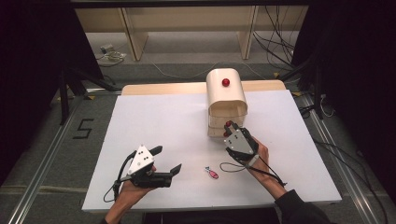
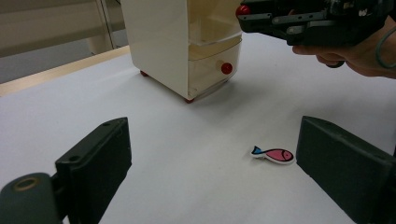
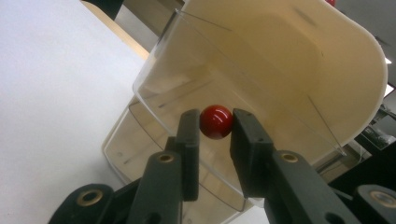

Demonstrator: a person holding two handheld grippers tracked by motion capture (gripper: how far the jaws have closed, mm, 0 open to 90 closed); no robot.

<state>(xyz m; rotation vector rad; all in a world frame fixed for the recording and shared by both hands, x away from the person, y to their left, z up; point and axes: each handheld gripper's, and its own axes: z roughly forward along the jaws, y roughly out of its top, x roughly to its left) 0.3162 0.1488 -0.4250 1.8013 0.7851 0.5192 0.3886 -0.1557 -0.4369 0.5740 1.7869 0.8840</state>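
Red drawer knob point(image 3: 216, 121) sits pinched in the right tool point(image 3: 215, 128); left tool point(image 2: 210, 154) spread; floor marking "5" point(image 1: 83, 129).

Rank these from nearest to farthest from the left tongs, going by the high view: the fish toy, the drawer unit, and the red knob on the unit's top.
1. The fish toy, on the white table just right of the left tongs.
2. The drawer unit, farther back and to the right.
3. The red knob on the unit's top, farthest back.
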